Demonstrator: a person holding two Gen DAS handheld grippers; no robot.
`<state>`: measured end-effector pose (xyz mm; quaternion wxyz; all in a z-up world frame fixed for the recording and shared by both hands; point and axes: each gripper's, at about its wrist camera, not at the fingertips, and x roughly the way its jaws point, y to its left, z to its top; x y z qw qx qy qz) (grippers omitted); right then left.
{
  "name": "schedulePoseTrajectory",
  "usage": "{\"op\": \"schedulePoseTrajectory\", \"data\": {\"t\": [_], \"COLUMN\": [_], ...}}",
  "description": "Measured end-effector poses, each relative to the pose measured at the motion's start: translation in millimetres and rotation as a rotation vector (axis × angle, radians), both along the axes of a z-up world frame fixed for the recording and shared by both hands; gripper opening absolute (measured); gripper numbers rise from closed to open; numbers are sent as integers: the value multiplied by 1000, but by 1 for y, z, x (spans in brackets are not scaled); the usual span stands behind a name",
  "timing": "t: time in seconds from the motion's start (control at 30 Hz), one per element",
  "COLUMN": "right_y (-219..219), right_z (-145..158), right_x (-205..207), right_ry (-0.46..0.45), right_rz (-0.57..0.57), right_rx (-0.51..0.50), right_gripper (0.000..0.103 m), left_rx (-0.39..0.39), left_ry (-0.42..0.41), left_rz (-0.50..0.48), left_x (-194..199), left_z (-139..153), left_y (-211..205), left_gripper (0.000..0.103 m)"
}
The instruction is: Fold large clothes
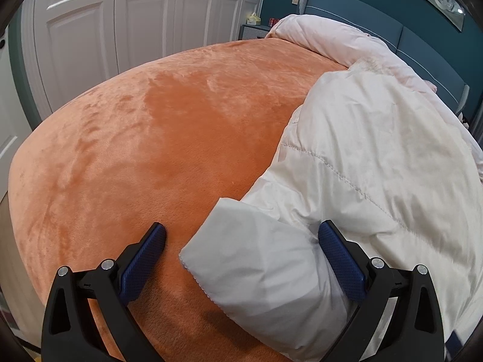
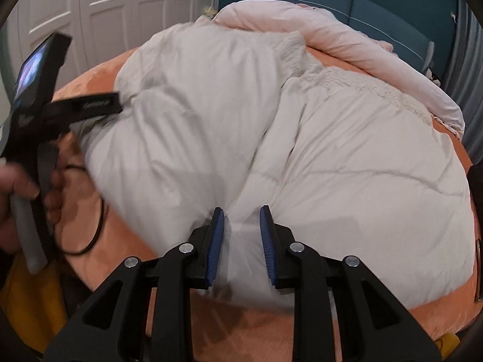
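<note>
The white padded coat [image 2: 302,150] lies spread on the bed, on an orange plush blanket [image 1: 135,150], w/ a rolled pale pink duvet [image 2: 347,39] beyond it near the headboard. In the right-wrist view the coat fills the area straight ahead of the right hand-held gripper [image 2: 241,220], whose jaws stand narrow w/ a fold of the coat's near edge between the blue pads; it looks pinched, though motion blur hides the exact contact. In the left-wrist view the left hand-held gripper [image 1: 241,235] is spread wide, a sleeve end [image 1: 256,271] lying between its fingers; the right pad sits against the fabric, the left pad is apart, over the blanket.

Handling, judged: quilted shell, prob. down-filled, so light for its bulk, very soft, no stiffness. The smooth shell fabric looks slippery, and puffy layers compress, so a shallow pinch could slide off. Best hold is approx. at seams, cuff or hem, where layers are stitched. The fleecy collar lining [image 2: 347,81], far ahead of the right hand-held gripper, should grip better. Nothing fragile.
</note>
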<state>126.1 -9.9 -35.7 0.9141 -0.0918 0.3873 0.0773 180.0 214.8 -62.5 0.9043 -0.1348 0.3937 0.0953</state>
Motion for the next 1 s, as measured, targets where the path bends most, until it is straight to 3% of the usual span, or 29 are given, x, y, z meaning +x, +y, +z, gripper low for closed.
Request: {"op": "schedulePoseTrajectory", "data": {"t": [0.07, 0.1, 0.17, 0.3, 0.43, 0.5, 0.63, 0.67, 0.73, 0.77, 0.87, 0.9, 1.0], "right_y": [-2, -9, -10, -25, -36, -36, -28, -27, -28, -28, -36, -41, -63], "right_z": [14, 28, 47, 69, 49, 29, 16, 15, 13, 12, 15, 21, 51], "right_x": [-2, -5, 2, 57, 132, 160, 185, 191, 201, 203, 203, 197, 154], "right_ry": [9, -17, -63, -101, 30, 69, 44, 49, 63, 71, 90, 92, 15], "right_rz": [2, 5, 3, -44, -109, -121, -122, -122, -121, -121, -115, -117, -115], "right_rx": [37, 100, 108, 162, 228, 204, 132, 127, 129, 137, 183, 206, 314], "right_gripper": [23, 23, 23, 24, 23, 24, 24, 24, 24, 24, 23, 23, 25], "left_rx": [-24, -49, -123, -214, -213, -228, -323, -369, -467, -515, -505, -502, -497], "left_ry": [9, 10, 1, 3, 22, 21, 10, 5, 11, 22, -20, -32, -79], "left_rz": [-6, -5, 5, 32, 5, -5, -39, -60, -104, -124, -142, -156, -211], "left_x": [-1, -2, -4, -1, 6, 9, 15, 18, 24, 28, 27, 26, 15], "left_z": [2, 3, 5, 7, 7, 7, 10, 12, 14, 15, 36, 44, 74], "left_y": [3, 6, 16, 25, 21, 21, 23, 22, 17, 13, 0, -3, -12], "left_gripper": [98, 98, 98, 98, 98, 97, 95, 91, 65, 59, 33, 18, 12]}}
